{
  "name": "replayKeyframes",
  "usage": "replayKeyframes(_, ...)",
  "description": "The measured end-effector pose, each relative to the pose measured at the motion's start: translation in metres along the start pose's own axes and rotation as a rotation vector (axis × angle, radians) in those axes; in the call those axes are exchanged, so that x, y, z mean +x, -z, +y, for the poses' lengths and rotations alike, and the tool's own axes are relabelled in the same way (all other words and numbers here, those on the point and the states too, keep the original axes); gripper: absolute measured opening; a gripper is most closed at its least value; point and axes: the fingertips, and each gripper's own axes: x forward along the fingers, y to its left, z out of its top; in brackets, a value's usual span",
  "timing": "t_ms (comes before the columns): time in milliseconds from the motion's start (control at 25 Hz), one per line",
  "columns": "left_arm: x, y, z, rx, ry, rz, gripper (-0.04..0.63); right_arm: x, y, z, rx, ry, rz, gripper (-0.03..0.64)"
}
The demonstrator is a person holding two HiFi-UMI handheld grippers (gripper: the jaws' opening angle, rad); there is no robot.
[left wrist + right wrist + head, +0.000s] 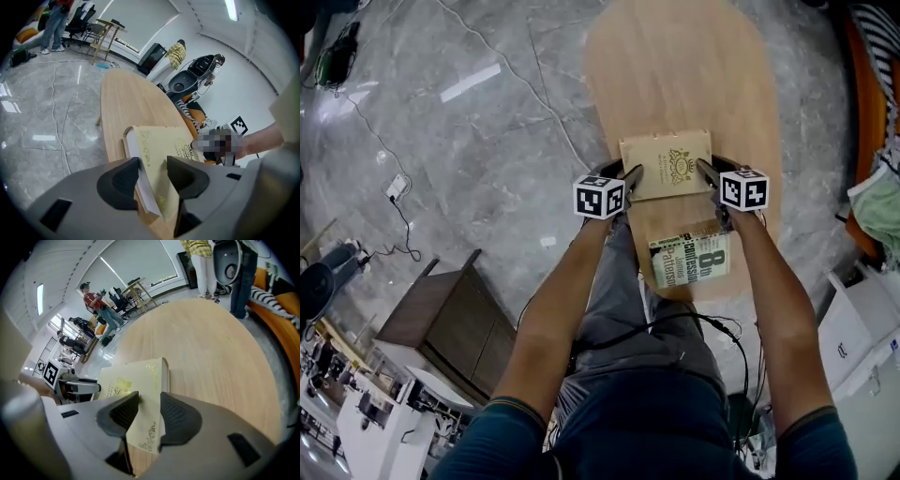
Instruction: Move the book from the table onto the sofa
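A cream hardback book (666, 164) with gold print lies across the oval wooden table (675, 56), and I hold it from both short sides. My left gripper (635, 172) has its jaws round the book's left edge (159, 145), one pad against the page block and the other on the cover. My right gripper (704, 168) is shut on the opposite edge (136, 376), the cover pinched between its pads. In the left gripper view the near corner looks slightly raised off the wood. A second book (692, 258), green and white, lies on the table closer to me.
An orange sofa (867, 141) with a striped cushion runs along the table's right side. A dark wooden cabinet (450, 323) stands on the marble floor at lower left, with cables (398, 220) trailing nearby. White boxes (862, 347) sit at the right. People (220, 268) stand beyond the table's far end.
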Motion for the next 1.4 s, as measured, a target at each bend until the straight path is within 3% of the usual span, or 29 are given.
replayKeyframes(400,-0.043,-0.022,-0.020,0.031,-0.045,-0.099,0.193,-0.030,-0.026,0.029,-0.079,-0.021,-0.084,0.154)
replayKeyframes(640,-0.086,-0.062,-0.047,0.060,-0.067,-0.231,0.193,-0.072,-0.055,0.059,-0.098,-0.024,-0.195,0.155)
replayKeyframes(1000,-0.173,-0.110,-0.104,0.204,-0.088,-0.386,0.181,-0.145,-0.086,0.112,-0.213,-0.035,-0.331,0.150)
replayKeyframes(1400,-0.264,-0.134,-0.182,0.330,-0.110,-0.561,0.179,-0.242,-0.112,0.169,-0.335,-0.052,-0.519,0.146)
